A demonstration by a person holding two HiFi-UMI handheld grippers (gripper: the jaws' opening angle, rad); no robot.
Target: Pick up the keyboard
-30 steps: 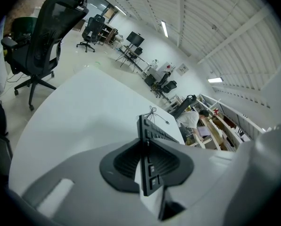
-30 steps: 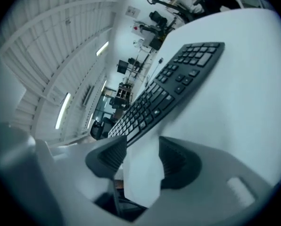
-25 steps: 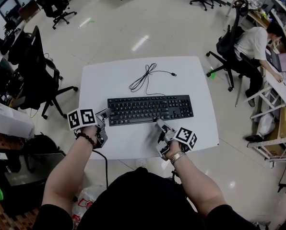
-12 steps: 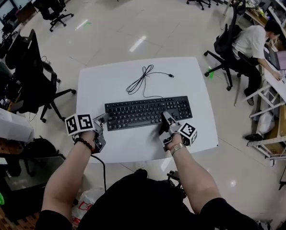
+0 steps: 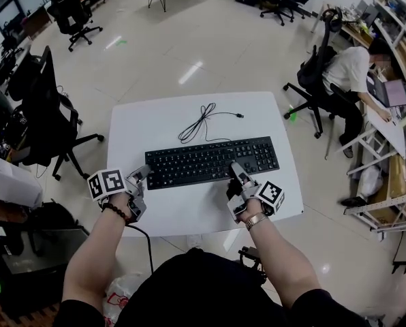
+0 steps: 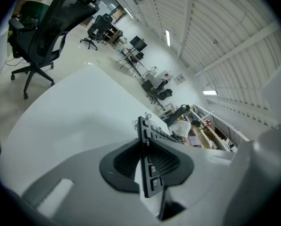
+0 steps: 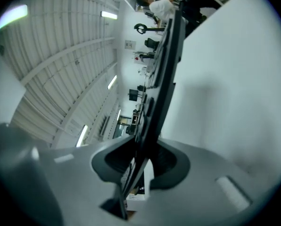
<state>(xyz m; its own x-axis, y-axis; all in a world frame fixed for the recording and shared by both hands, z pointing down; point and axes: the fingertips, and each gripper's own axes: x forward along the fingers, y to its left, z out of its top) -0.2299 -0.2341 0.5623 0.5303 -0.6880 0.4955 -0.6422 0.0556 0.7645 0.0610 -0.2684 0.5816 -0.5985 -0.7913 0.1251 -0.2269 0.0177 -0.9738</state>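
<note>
A black keyboard lies across the middle of the white table, and its cable curls away behind it. My left gripper is shut on the keyboard's front left corner. In the left gripper view the keyboard stands edge-on between that gripper's pads. My right gripper is at the front edge, right of the middle. Its jaws are closing, and the keyboard runs edge-on between the right gripper's pads, which touch it.
Black office chairs stand on the floor left of the table. A seated person works at a desk at the right, with another chair beside the table's far right corner. A strip of bare table lies in front of the keyboard.
My right gripper moved forward from the table's front onto the keyboard's front edge, and its jaws narrowed around it. The left gripper stayed at the left corner.
</note>
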